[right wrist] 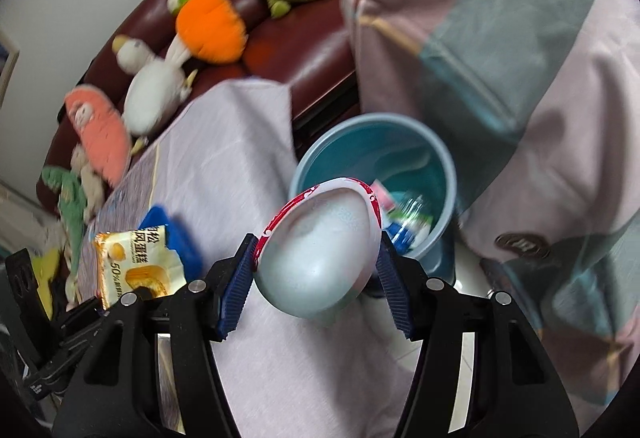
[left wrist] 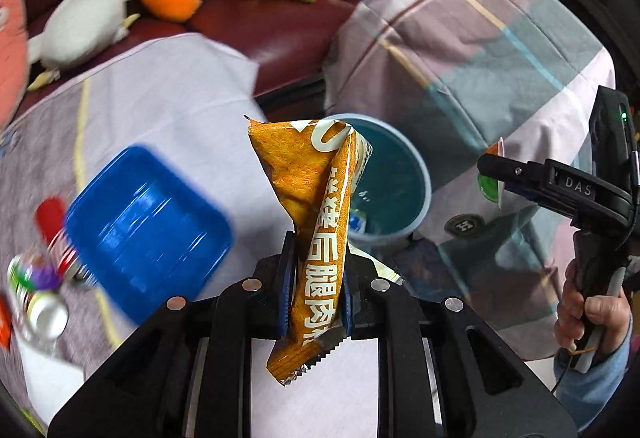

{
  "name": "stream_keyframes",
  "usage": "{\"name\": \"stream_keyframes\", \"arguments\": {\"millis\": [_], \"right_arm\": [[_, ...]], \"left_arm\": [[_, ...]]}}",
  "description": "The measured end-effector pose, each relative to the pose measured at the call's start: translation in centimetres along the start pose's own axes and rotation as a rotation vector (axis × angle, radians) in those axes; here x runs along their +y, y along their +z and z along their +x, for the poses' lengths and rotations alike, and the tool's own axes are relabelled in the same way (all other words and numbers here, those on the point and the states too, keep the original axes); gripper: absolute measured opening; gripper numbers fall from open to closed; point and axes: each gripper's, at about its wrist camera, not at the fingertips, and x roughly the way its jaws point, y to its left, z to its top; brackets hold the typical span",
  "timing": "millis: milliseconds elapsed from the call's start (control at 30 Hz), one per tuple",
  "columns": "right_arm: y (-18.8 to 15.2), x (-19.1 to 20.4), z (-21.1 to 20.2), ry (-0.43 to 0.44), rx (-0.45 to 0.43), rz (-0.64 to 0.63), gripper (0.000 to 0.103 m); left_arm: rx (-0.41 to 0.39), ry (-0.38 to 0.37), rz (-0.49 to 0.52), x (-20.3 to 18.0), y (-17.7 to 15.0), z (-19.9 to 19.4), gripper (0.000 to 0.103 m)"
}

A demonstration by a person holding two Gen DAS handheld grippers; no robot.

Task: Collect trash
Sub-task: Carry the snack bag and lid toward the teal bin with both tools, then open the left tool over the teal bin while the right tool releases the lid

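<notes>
My left gripper [left wrist: 318, 250] is shut on a crumpled orange snack wrapper [left wrist: 304, 174], which stands up between the blue pads. Past it on the floor is a blue-green bin [left wrist: 426, 174] with some trash in it. My right gripper [right wrist: 318, 238] is shut on a white cup with a red patterned rim [right wrist: 320, 258], tilted and held over the table's edge just in front of the bin [right wrist: 400, 154]. In the left wrist view a hand holds the right gripper [left wrist: 496, 170] at the far right. The right wrist view shows the wrapper [right wrist: 136, 262] at lower left.
A blue plastic tray [left wrist: 148, 222] lies on the lilac tablecloth [left wrist: 160, 98], with blurred cans and bottles [left wrist: 40, 286] to its left. A maroon sofa [left wrist: 256, 26] with several plush toys is behind. A plaid-covered bulk [left wrist: 480, 38] rises right of the bin.
</notes>
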Motion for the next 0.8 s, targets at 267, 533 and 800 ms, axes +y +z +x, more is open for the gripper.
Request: {"name": "stream_keyframes", "arguments": {"millis": [267, 533, 800], "right_arm": [[3.1, -2.5, 2.1, -0.024, 0.013, 0.026, 0.057], [5.1, -3.8, 4.1, -0.048, 0.024, 0.037, 0.057], [5.8, -4.5, 5.0, -0.082, 0.030, 0.035, 0.057]], "left_arm": [[0.071, -0.026, 0.026, -2.9, 3.6, 6.3, 0.020], [0.146, -0.039, 0.025, -3.7, 5.0, 12.2, 0.020], [0.162, -0.029, 0.002, -3.5, 5.3, 15.0, 0.064]]}}
